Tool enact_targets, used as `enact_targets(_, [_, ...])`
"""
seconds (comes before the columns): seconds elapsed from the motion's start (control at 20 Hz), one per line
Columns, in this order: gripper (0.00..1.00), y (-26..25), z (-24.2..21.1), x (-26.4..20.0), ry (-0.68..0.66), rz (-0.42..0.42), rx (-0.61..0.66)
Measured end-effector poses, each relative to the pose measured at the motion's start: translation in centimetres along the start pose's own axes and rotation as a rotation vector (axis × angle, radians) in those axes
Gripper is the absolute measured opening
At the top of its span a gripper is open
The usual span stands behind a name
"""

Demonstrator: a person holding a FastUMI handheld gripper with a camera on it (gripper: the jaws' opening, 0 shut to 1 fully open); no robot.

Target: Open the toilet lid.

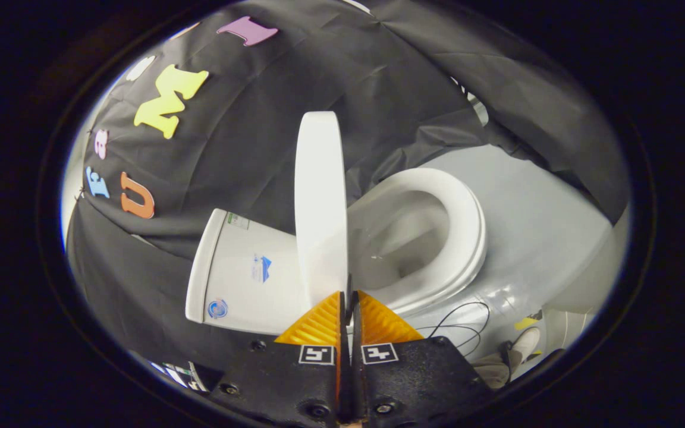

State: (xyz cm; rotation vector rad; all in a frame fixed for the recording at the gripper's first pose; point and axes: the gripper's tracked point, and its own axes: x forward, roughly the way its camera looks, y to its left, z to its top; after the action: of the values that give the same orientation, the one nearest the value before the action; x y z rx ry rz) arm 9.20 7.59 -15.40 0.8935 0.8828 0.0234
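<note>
one toilet (414, 249), one raised toilet lid (320, 202), one tank (241, 270), one claw (349, 304) with two fingers pressed together.

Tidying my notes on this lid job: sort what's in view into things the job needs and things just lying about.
Job things:
- toilet lid, raised on edge, just ahead of the fingers
- gripper, fingers closed together at the lid's near edge; a grip cannot be told
- toilet seat and bowl, uncovered

Just lying about:
- tank
- black cables on the floor
- a person's shoe
</note>
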Motion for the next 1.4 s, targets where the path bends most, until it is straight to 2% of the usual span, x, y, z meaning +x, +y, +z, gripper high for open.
enact_targets(0.3, [0.04, 2.9, -0.3, -0.5, -0.007, -0.028, -0.096])
enact_targets(0.95, [0.04, 8.8, -1.3, -0.4, -0.038, -0.175, -0.249])
enact_targets(1.4, [0.06, 12.2, -2.3, 0.2, -0.056, -0.204, -0.341])
